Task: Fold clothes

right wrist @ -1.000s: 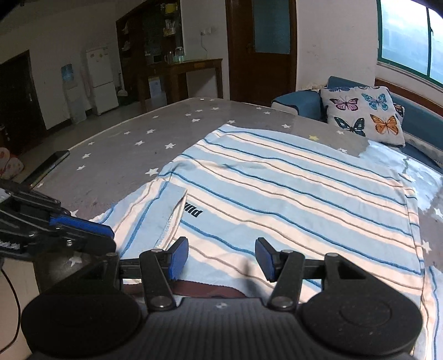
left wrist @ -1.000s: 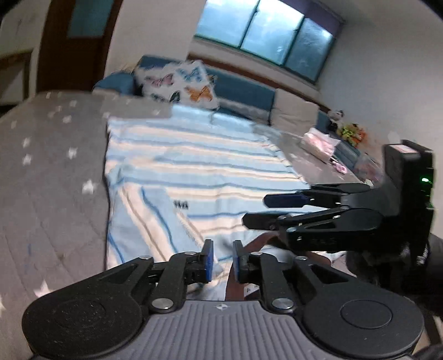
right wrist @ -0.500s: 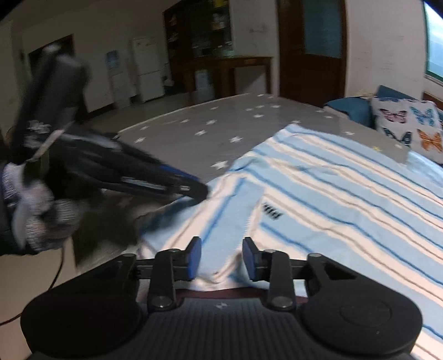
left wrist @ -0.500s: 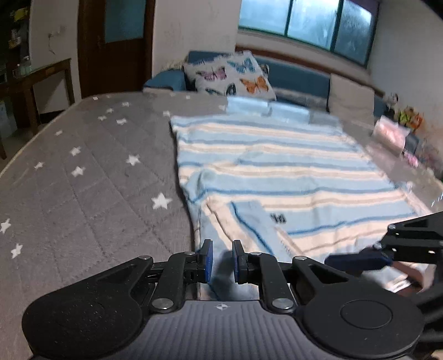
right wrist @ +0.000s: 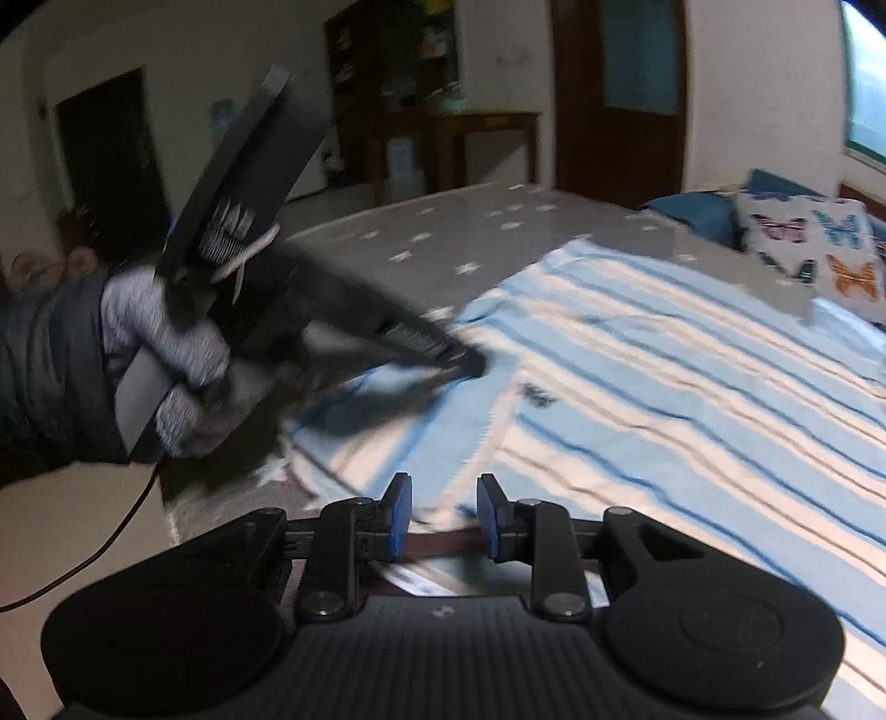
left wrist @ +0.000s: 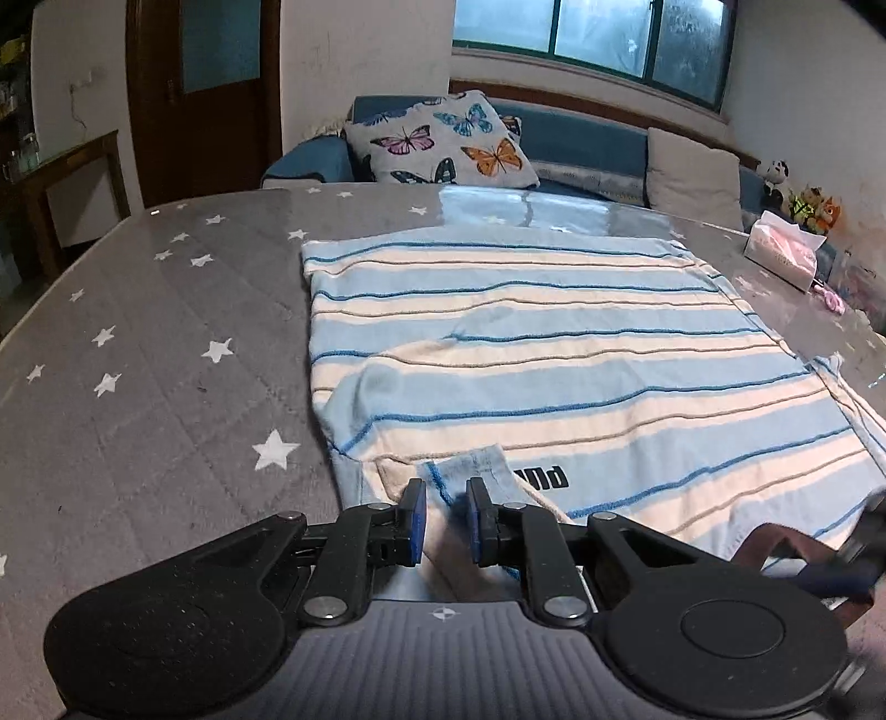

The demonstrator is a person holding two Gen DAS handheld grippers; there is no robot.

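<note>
A light blue and cream striped shirt (left wrist: 554, 354) lies spread flat on a grey quilted cover with white stars (left wrist: 155, 343), its near edge toward both cameras and a dark printed logo (left wrist: 540, 476) showing close to that edge. One sleeve (left wrist: 470, 471) is folded in over the body of the shirt, just left of the logo. In the left wrist view, the left gripper (left wrist: 446, 518) hangs low over this folded sleeve at the near left part of the garment; its blue-padded jaws stand narrow with a small gap, and sleeve cloth shows in the gap, but whether the pads press on it cannot be told. From the right wrist view this gripper appears blurred, held by a hand in a grey knit glove (right wrist: 166, 360), its tips down at the shirt's surface. The right gripper (right wrist: 443, 520) sits at the near edge of the shirt, to the right of the other; its jaws are narrow, a little wider than the left pair, with striped cloth seen behind the gap, and whether any cloth is pinched cannot be told. Beyond the shirt, a butterfly-print cushion (left wrist: 448, 141) rests on a blue sofa (left wrist: 581, 147) under a window (left wrist: 592, 39), and a pink tissue box (left wrist: 783, 249) stands at the far right.
</note>
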